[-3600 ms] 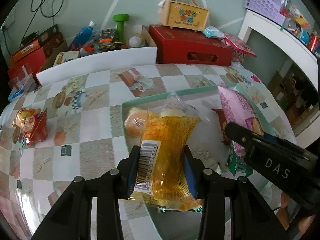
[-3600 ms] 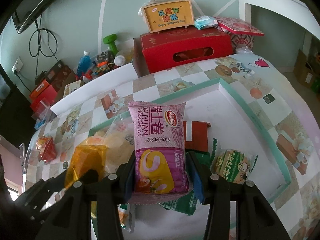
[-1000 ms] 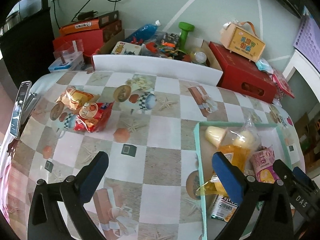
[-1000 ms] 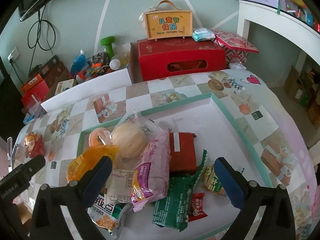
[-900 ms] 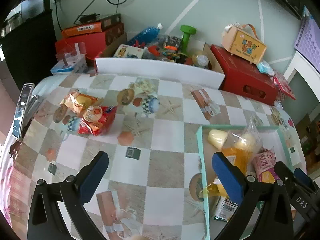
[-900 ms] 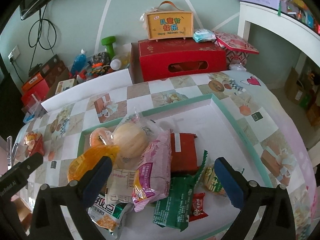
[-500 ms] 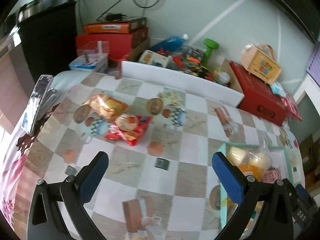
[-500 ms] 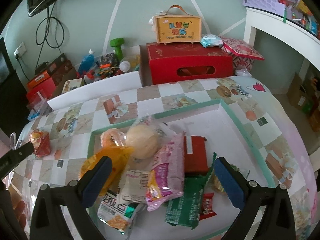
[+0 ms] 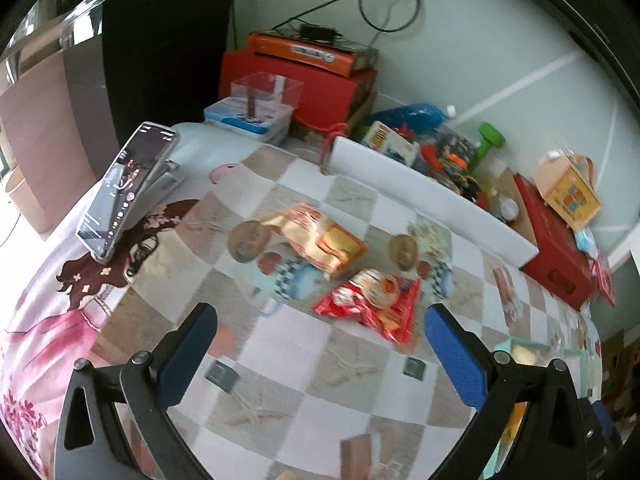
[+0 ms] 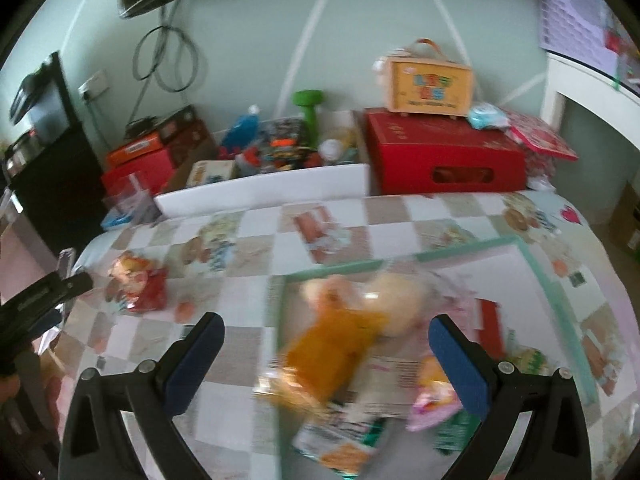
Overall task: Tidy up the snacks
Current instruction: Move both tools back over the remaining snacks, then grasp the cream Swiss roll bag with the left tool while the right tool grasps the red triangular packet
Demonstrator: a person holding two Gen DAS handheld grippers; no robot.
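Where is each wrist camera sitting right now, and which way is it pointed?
Left wrist: on the left gripper, open, facing the red snack packet, the orange snack packet and a phone on the checked tablecloth.
Right wrist: on the right gripper, open, over the green-rimmed tray of blurred snacks; the left gripper's arm shows at its left edge.
Shared: both snack packets, the red box, the green dumbbell.
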